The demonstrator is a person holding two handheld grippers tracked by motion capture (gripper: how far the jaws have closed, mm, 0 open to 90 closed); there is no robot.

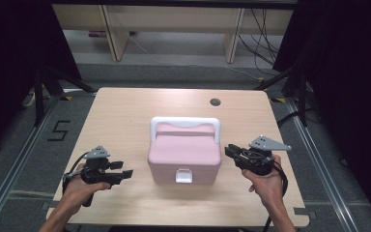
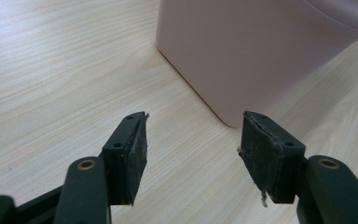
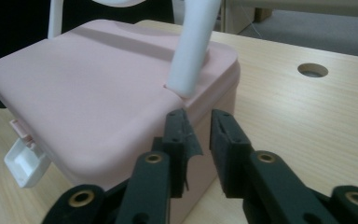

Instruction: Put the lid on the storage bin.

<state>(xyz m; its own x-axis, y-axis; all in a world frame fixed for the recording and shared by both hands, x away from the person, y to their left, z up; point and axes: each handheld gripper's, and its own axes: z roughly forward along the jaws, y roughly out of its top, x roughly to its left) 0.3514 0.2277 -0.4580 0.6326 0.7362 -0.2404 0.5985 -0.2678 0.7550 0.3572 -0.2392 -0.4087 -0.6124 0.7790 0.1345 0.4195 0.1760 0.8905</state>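
A pink lidded box with a white handle and a white front latch sits in the middle of the wooden surface. The left gripper hovers just beside the box's left side, jaws wide with nothing between them. The right gripper is near the box's right edge, jaws narrow with only a slim gap, holding nothing.
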